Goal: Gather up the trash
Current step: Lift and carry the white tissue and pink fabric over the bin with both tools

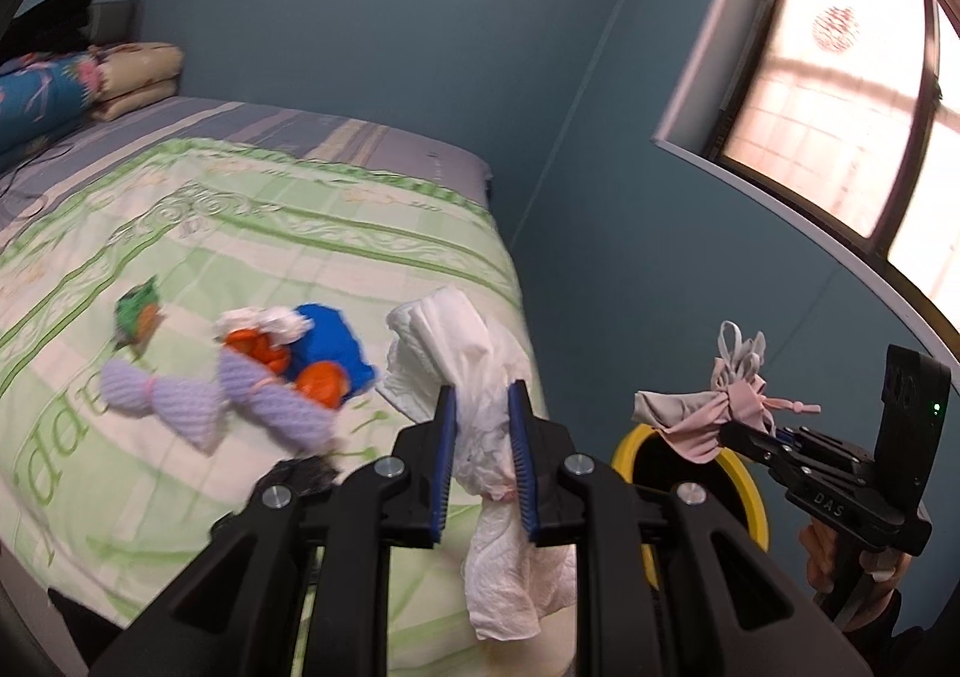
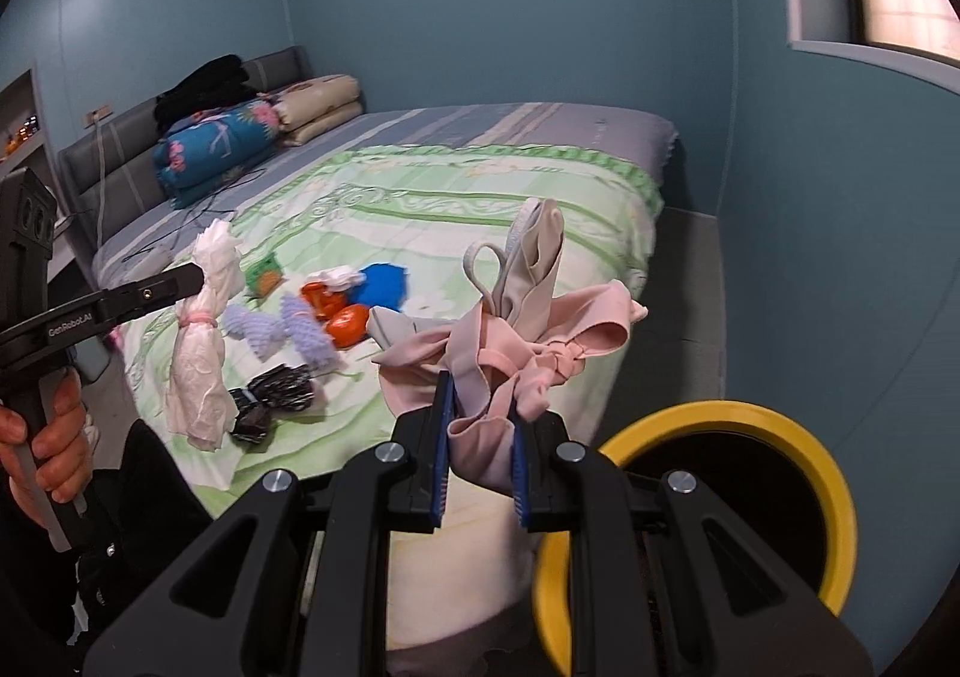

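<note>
The left gripper [image 1: 483,413] pinches a white tissue bundle [image 1: 456,353] between its blue pads; the paper fans out above the fingertips and hangs crumpled below them, so the stretch actually clamped is hidden, and only the right wrist view shows the pink band tied round its waist. The right gripper [image 2: 480,407] is pressed onto a knot of pink and grey cloth [image 2: 528,317] with white elastic loops sticking up; the folds spill over both pads and cover the gap between them. Just below and to the right of that gripper stands a bin with a yellow rim [image 2: 834,473], its inside black and unreadable, its near edge cut off by the gripper's body; in the left wrist view only a slice of the rim shows behind the left gripper's frame. Ahead and to the left of both grippers, on the green-striped bedspread [image 1: 252,233], lies the rest of the trash, blurred in the left view: lilac knitted bundles [image 1: 180,395], orange pieces [image 1: 318,377] against a blue scrap [image 1: 336,341], a white crumple [image 1: 270,320], a green-and-orange wrapper [image 1: 139,317] and a dark foil wrapper [image 2: 273,395] nearest the grippers, what it is hard to tell. Fingers [image 2: 54,425] grip each handle; the person is otherwise out of frame.
</note>
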Motion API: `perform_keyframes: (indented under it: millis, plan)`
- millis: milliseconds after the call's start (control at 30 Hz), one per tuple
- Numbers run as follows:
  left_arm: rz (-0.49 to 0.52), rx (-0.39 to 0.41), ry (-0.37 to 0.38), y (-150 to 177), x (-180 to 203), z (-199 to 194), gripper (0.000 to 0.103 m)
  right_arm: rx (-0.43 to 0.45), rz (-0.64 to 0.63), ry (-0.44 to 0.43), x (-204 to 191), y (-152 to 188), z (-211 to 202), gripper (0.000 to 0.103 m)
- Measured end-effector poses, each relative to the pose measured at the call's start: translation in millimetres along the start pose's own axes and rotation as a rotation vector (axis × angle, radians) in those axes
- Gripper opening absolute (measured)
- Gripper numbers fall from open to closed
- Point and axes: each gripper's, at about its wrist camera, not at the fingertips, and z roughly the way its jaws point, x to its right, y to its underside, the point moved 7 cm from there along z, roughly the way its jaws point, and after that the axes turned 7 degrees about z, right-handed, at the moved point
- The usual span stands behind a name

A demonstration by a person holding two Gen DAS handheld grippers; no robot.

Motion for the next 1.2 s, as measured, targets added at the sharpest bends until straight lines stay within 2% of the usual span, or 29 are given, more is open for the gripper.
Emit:
perform_keyframes:
  millis: [300, 733, 1033, 1200]
  plan:
    - [0.097, -0.039, 0.106, -13.2, 61.7, 37.4, 0.017, 0.028, 0.063, 0.13, 49.2, -2.3, -22.8, 0.015]
    - [0.108, -0.095, 0.249, -4.9, 144.9, 85.5, 0.017, 0.033, 0.118, 0.295, 106.2, 7.5, -37.9, 0.015]
    - [0.135, -0.164, 0.29, 13.1, 179.9, 113.6, 0.017, 0.006, 0.149, 0.32, 131.6, 17.3, -37.6, 0.015]
    - [0.164, -0.201, 0.293, 23.6, 191.2, 124.7, 0.017, -0.044, 0.147, 0.318, 133.9, 23.4, -22.8, 0.015]
